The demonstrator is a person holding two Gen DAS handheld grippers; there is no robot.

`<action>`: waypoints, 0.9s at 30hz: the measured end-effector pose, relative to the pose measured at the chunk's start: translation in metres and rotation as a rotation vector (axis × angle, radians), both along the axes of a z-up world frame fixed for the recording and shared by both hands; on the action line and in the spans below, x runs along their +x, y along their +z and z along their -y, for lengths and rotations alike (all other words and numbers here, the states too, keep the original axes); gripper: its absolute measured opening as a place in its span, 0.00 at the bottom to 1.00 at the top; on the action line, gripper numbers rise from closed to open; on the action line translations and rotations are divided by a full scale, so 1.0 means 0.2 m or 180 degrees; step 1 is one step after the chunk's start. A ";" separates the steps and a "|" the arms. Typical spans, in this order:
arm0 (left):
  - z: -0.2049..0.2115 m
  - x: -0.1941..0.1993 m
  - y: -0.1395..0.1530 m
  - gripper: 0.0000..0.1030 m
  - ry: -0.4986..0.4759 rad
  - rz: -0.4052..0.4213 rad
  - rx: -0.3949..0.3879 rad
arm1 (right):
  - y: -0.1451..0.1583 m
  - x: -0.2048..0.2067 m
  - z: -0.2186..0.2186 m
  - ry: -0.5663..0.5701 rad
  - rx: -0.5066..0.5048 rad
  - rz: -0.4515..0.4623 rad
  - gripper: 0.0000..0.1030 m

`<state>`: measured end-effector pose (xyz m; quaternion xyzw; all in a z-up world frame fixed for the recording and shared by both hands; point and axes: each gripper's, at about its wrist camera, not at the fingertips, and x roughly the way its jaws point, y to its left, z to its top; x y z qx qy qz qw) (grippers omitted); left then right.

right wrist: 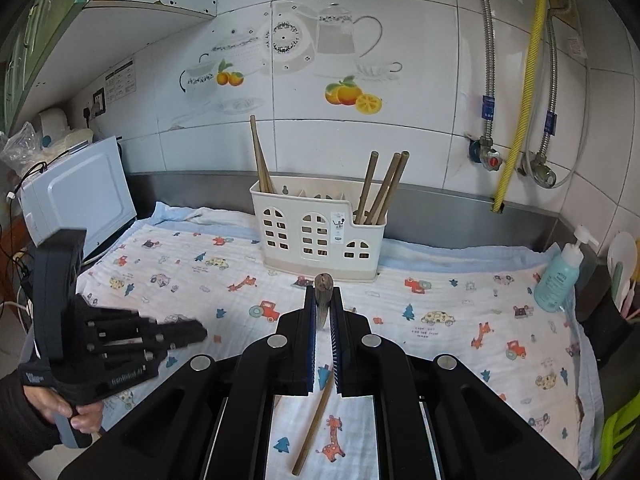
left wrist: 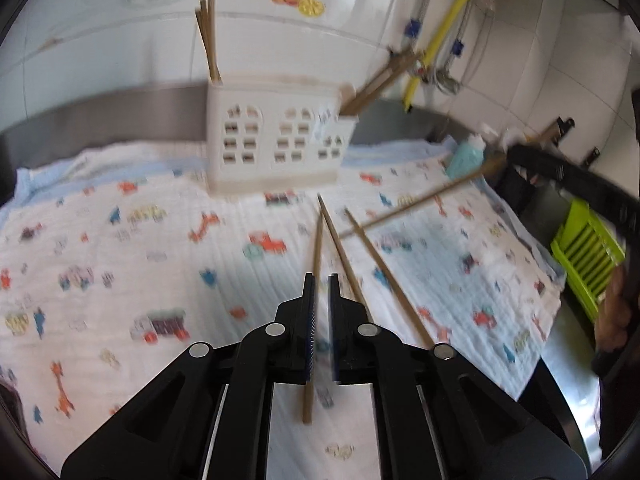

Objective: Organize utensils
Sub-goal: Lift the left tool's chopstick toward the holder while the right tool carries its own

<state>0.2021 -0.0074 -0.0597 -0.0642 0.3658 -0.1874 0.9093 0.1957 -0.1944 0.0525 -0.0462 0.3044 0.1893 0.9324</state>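
Observation:
A white utensil holder (left wrist: 276, 142) (right wrist: 320, 232) stands at the back of the patterned cloth, with chopsticks upright in its left end (right wrist: 260, 160) and its right end (right wrist: 384, 184). My left gripper (left wrist: 321, 280) is shut on one chopstick (left wrist: 316, 256) that runs between its fingers, low over the cloth. Two more chopsticks (left wrist: 348, 264) lie on the cloth just to its right. My right gripper (right wrist: 323, 292) is shut on a chopstick (right wrist: 323, 280) seen end-on, pointing at the holder. In the left wrist view that held chopstick (left wrist: 420, 200) crosses above the cloth at the right.
A patterned cloth (right wrist: 200, 272) covers the steel counter. A teal soap bottle (right wrist: 560, 276) stands at the right, a microwave (right wrist: 76, 200) at the left, a green rack (left wrist: 588, 256) at the right edge. Pipes and a yellow hose (right wrist: 520, 100) run down the tiled wall.

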 end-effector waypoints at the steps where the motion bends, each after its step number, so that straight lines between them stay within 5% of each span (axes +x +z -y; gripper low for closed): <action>1: 0.01 -0.01 -0.03 0.09 -0.0008 -0.0027 0.0038 | 0.00 0.00 0.00 -0.0001 -0.0001 -0.0001 0.06; 11: 0.06 -0.03 -0.29 0.09 -0.0101 -0.0366 0.0273 | 0.00 0.02 -0.02 0.0008 -0.0043 0.0012 0.06; 27: 0.08 -0.02 -0.36 0.09 -0.0077 -0.0438 0.0418 | 0.00 0.03 -0.02 0.0017 -0.0061 0.0013 0.06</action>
